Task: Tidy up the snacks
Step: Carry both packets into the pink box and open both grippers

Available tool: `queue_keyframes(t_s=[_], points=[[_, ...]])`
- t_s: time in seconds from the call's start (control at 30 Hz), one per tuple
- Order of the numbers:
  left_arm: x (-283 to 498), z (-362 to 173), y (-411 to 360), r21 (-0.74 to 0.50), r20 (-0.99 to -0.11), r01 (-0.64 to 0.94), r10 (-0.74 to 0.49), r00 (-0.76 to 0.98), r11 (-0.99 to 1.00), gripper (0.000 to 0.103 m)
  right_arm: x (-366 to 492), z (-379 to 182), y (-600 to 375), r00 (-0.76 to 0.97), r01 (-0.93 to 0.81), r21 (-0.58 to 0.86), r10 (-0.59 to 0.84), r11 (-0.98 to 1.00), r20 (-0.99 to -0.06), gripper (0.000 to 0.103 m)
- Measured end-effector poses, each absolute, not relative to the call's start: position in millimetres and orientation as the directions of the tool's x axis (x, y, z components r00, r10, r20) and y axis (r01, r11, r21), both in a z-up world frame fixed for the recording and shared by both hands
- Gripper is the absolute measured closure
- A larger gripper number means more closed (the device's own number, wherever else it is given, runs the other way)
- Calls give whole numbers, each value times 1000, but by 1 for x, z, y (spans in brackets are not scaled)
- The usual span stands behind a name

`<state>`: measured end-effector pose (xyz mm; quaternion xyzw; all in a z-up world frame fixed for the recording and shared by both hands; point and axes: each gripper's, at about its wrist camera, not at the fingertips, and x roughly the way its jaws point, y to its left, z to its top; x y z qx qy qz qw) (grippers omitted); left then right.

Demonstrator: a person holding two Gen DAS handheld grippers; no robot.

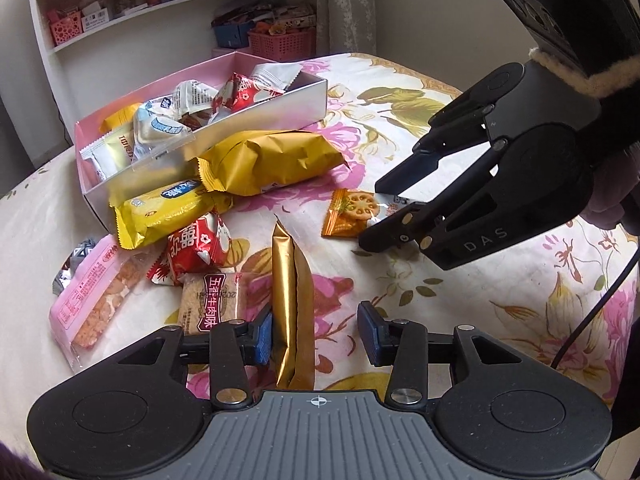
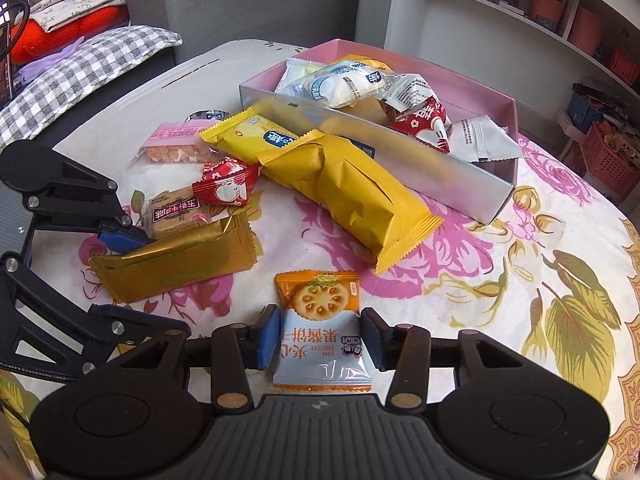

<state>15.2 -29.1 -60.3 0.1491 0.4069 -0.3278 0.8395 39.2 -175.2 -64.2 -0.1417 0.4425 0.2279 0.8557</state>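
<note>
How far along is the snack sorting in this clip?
Partly done. Several packets already lie in the pink box. In hand: the left tool straddles the gold packet, one pad touching, the other clear; the right tool is open around the jam biscuit packet, not clamped. Left on the cloth: two yellow packs, a red packet, a pink bar and a tan biscuit.

Black hand-held gripper (image 1: 318, 340), blue pads (image 1: 264, 338), "DAS" marking.

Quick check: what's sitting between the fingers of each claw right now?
Left claw: the gold packet, standing on edge, in the left wrist view. Right claw: the jam biscuit packet, in the right wrist view. Both claws open.
</note>
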Motion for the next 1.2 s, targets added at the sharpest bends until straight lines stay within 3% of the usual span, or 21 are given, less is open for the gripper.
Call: queue_keyframes(t_s=[0.07,0.1,0.23,0.77,1.2], points=[[18,-59,-31,-14,-776,661,-426,466,750,66,38,-64,-174,505,-520,-49,261,853,-823,69],[18,-57,-31,-12,-773,655,-423,473,755,75,38,-64,-174,507,-520,-54,258,852,-822,70],[20,-52,-29,-20,-767,631,-416,488,776,94,36,-62,-171,513,-528,-61,260,847,-818,72],[37,-9,-7,-132,-689,533,-463,557,836,96,42,-30,-182,578,-472,4,313,882,-754,72],[97,22,-14,-217,-617,404,-446,649,889,96,89,4,-209,721,-254,115,267,960,-639,72]])
